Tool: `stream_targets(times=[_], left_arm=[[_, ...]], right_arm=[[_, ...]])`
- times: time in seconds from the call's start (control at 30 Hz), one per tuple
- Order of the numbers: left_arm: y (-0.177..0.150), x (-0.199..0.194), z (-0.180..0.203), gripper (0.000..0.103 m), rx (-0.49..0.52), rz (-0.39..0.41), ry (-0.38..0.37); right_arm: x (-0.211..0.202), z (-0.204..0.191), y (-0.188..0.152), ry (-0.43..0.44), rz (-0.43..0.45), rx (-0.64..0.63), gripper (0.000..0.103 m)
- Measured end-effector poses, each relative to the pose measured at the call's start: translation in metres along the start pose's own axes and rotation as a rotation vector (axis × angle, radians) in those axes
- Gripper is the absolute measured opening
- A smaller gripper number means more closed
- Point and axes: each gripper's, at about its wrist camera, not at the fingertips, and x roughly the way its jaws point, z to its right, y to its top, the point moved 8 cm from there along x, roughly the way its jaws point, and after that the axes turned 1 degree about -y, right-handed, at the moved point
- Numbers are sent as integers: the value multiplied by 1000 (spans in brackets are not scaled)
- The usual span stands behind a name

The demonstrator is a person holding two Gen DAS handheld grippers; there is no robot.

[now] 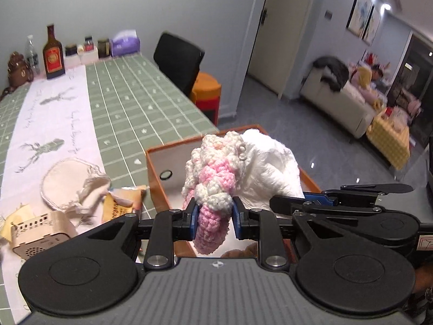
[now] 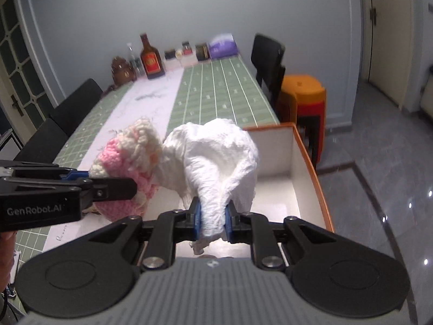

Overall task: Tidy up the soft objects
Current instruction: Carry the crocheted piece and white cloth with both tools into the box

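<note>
My left gripper (image 1: 213,218) is shut on a pink and white crocheted piece (image 1: 213,170), which sticks up between its blue pads over the orange-rimmed white box (image 1: 157,162). The right gripper (image 2: 213,218) is shut on a crumpled white cloth (image 2: 216,154), held above the same box (image 2: 305,162). In the right wrist view the left gripper comes in from the left edge with the crocheted piece (image 2: 127,149) touching the cloth. In the left wrist view the white cloth (image 1: 270,162) and the right gripper's fingers (image 1: 286,203) sit just right of the crochet.
The box stands at the near right corner of a table (image 1: 121,94) with a green checked cloth. A beige drawstring pouch (image 1: 67,178), a snack packet (image 1: 121,205) and a small wooden box (image 1: 38,233) lie to the left. Bottles and jars (image 1: 54,54) line the far end; chair (image 1: 178,59) and stools (image 2: 303,103) stand right.
</note>
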Motion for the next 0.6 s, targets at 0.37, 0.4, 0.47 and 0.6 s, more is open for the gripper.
stream_targets(times=[0.37,0.4,0.47,0.6], left_arm=[[-11,72,-12,28,-45,-287,58],[-12,75,-13,28,-49,-295,58],[-11,76,-13,30,-45,-300,64],[-11,77,-12,34,-49,-309,41]], right_arm=[[66,11,-13,64,-250,-31,15],[70,12,-16,70,-270,-35,15],[76,12,-20,80,-301,-40,16],[82,9,-25,87,-336,-76,17]])
